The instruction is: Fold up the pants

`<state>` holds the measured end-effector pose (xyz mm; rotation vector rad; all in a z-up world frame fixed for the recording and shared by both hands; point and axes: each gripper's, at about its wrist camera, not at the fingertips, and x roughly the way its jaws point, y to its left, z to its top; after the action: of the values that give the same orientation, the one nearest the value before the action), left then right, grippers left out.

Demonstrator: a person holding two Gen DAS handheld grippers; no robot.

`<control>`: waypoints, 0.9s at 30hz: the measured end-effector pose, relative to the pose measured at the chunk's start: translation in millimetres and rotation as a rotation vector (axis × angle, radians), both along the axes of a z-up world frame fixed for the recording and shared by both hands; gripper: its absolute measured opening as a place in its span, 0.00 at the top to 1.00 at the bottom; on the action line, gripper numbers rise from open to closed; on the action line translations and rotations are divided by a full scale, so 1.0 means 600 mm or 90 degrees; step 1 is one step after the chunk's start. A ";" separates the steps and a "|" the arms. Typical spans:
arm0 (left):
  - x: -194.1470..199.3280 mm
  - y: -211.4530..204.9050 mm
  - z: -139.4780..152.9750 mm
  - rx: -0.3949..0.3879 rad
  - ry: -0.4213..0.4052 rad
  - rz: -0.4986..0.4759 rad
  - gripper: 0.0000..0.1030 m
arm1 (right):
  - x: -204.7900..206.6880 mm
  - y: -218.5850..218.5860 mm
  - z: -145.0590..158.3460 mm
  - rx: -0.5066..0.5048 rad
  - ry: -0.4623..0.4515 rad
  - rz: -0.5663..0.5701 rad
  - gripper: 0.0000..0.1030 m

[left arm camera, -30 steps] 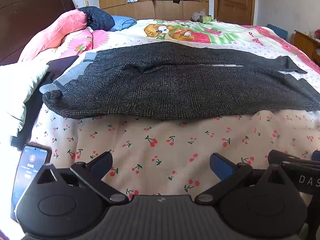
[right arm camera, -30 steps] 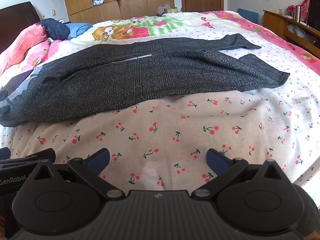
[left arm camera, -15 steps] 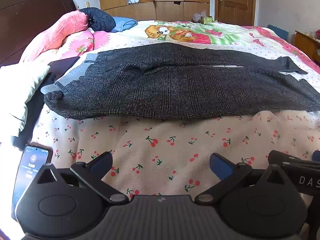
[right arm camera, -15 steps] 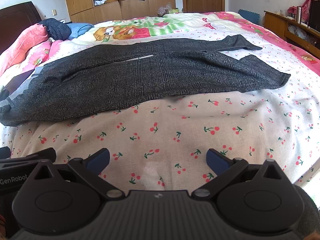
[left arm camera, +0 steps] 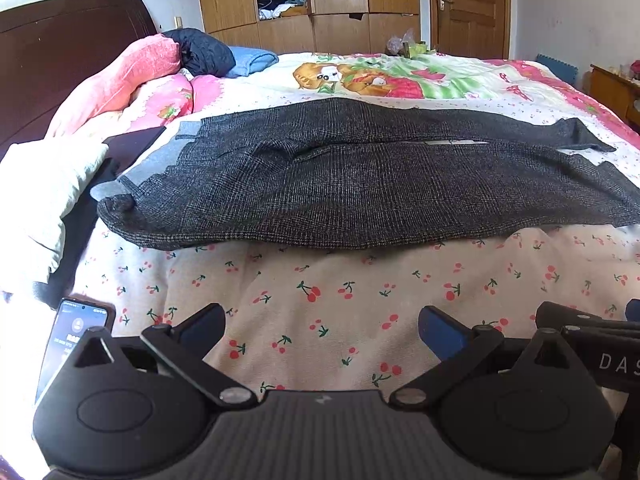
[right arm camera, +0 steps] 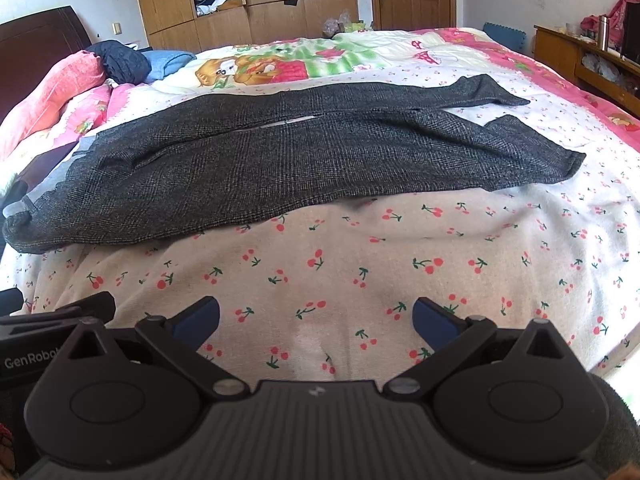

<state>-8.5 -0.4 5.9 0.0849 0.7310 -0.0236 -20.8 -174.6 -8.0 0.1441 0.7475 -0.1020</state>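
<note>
Dark grey checked pants (left arm camera: 360, 184) lie spread flat across the bed, waistband to the left and leg ends to the right; the right wrist view shows the pants (right arm camera: 280, 160) too. My left gripper (left arm camera: 320, 330) hovers open over the cherry-print sheet, short of the pants' near edge. My right gripper (right arm camera: 316, 320) is open as well, over the sheet below the pants' middle. Neither holds anything. Part of the right gripper's body (left arm camera: 592, 340) shows at the lower right of the left wrist view.
A phone (left arm camera: 72, 340) lies on the sheet at the near left. White bedding (left arm camera: 36, 200) and a dark cloth (left arm camera: 132, 144) sit left of the waistband. Pink pillows (left arm camera: 120, 76) lie by the headboard. A wooden cabinet (right arm camera: 592, 60) stands to the right.
Both grippers have risen and edged slightly forward, so the pants sit a little lower in view. The pants have not moved and both grippers stay open.
</note>
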 end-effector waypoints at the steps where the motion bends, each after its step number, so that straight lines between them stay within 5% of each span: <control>1: 0.000 -0.001 0.002 0.003 -0.002 -0.001 0.00 | -0.001 0.000 0.001 0.001 -0.002 0.002 0.01; 16: -0.021 -0.024 0.070 0.064 -0.060 -0.022 0.00 | -0.024 -0.015 0.054 0.039 -0.068 0.026 0.01; 27: 0.053 -0.011 0.089 0.048 -0.038 -0.063 0.00 | 0.033 -0.005 0.084 0.046 -0.075 0.056 0.01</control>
<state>23.6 -7.2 59.1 0.1937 0.6679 -0.0875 -1.2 -177.5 42.4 0.1842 0.6390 0.0165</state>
